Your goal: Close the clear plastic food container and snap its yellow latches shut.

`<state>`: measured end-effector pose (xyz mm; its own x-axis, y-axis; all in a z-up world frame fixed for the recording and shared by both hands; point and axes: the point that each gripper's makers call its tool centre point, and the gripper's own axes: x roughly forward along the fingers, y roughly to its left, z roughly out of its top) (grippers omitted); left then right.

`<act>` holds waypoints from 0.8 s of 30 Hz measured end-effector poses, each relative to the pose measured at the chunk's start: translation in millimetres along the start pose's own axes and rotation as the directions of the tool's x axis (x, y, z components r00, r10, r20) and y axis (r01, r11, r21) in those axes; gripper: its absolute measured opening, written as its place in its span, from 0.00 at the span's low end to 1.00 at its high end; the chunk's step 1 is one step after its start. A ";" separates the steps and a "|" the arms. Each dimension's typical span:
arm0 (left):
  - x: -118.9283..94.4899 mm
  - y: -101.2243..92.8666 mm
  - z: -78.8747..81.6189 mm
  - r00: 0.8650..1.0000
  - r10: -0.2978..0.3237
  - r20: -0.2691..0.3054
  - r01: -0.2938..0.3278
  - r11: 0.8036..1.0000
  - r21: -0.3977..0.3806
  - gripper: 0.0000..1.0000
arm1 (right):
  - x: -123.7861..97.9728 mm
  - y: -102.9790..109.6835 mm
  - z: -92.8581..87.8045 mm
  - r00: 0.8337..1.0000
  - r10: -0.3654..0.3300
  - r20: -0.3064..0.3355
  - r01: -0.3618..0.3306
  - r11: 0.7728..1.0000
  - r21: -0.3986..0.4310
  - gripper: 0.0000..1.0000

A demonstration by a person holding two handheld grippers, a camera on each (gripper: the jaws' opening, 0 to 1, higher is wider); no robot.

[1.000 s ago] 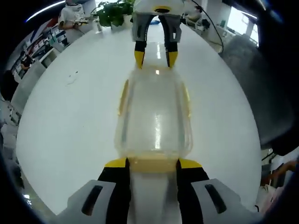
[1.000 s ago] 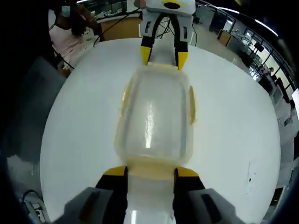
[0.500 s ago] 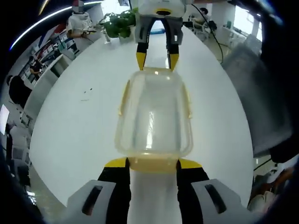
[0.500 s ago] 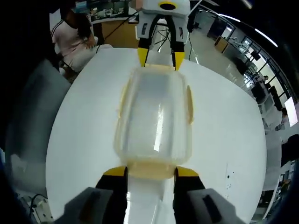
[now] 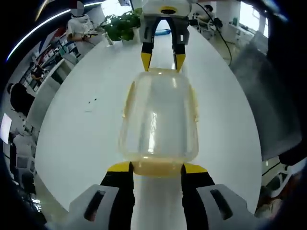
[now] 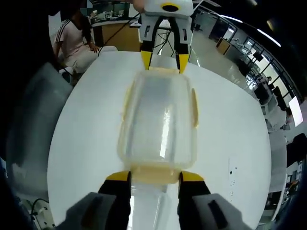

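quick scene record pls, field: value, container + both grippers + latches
container: clear plastic food container, lid on, lying on the white round table
left gripper: jaws either side of the near-end yellow latch; whether they clamp it is unclear
right gripper: at the opposite end, jaws flanking that end's latch; grip unclear
side latches: yellow, one along each long side, lying close against the wall
background: potted plant, seated person

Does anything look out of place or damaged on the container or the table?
Nothing stands out. The container looks whole with its lid on, held at both ends between the left gripper and right gripper. No spill shows on the table.
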<state>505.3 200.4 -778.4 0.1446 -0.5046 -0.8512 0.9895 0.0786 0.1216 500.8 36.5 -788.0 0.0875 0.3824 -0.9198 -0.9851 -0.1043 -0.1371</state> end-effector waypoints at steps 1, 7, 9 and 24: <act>2.2 -0.3 1.8 1.000 -0.001 0.000 0.001 1.000 0.000 0.35 | -0.5 0.5 -2.2 1.000 0.002 -0.001 -0.002 1.000 0.000 0.35; 14.3 -0.7 11.4 1.000 -0.006 0.002 0.006 1.000 0.007 0.35 | -2.9 4.1 -19.3 1.000 0.015 -0.010 -0.015 1.000 0.005 0.35; 19.3 -1.6 14.9 1.000 -0.011 0.002 0.011 1.000 0.001 0.35 | -3.8 4.9 -24.4 1.000 0.017 -0.010 -0.017 1.000 0.006 0.35; 38.9 -1.8 61.4 1.000 -0.004 0.008 0.003 1.000 0.029 0.35 | -24.2 12.6 -67.7 0.999 0.007 -0.054 -0.005 1.000 0.028 0.35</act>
<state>509.4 127.9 -780.5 0.1410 -0.5117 -0.8475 0.9897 0.0519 0.1334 496.3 -36.2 -792.4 0.0885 0.3316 -0.9392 -0.9893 -0.0805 -0.1216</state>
